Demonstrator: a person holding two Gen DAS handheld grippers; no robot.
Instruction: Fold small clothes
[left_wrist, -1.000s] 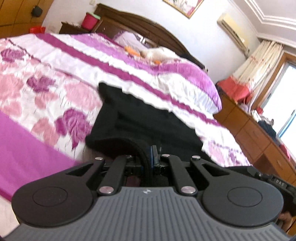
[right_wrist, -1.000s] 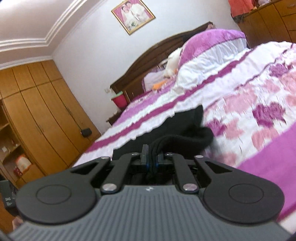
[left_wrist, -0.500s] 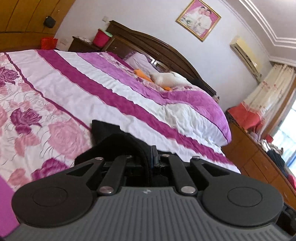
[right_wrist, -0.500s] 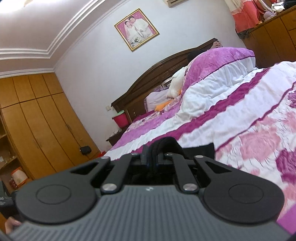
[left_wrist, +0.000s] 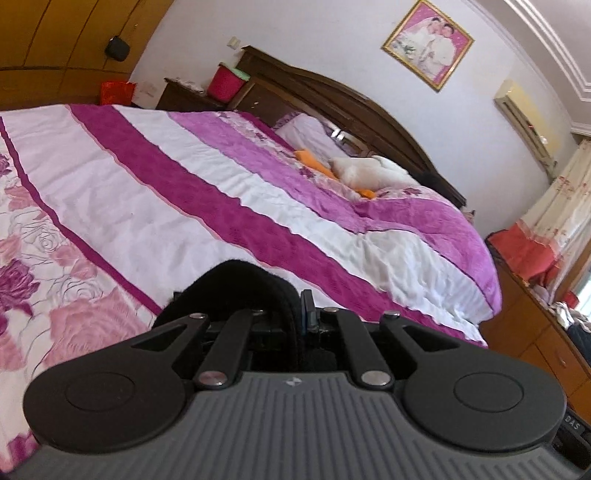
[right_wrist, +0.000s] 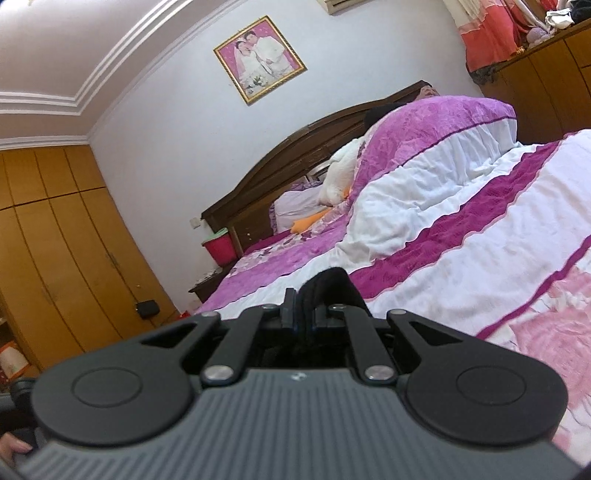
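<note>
I see my left gripper (left_wrist: 301, 314) pinching a black knitted garment (left_wrist: 240, 284). My right gripper (right_wrist: 304, 314) pinches its other edge above the purple-and-white floral bedspread (right_wrist: 461, 229).

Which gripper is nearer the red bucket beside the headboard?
Left, probably. The red bucket lies ahead-left of the left gripper; the right gripper sits on the far side of the left one, farther across the bed. Both clamp the black garment.
</note>
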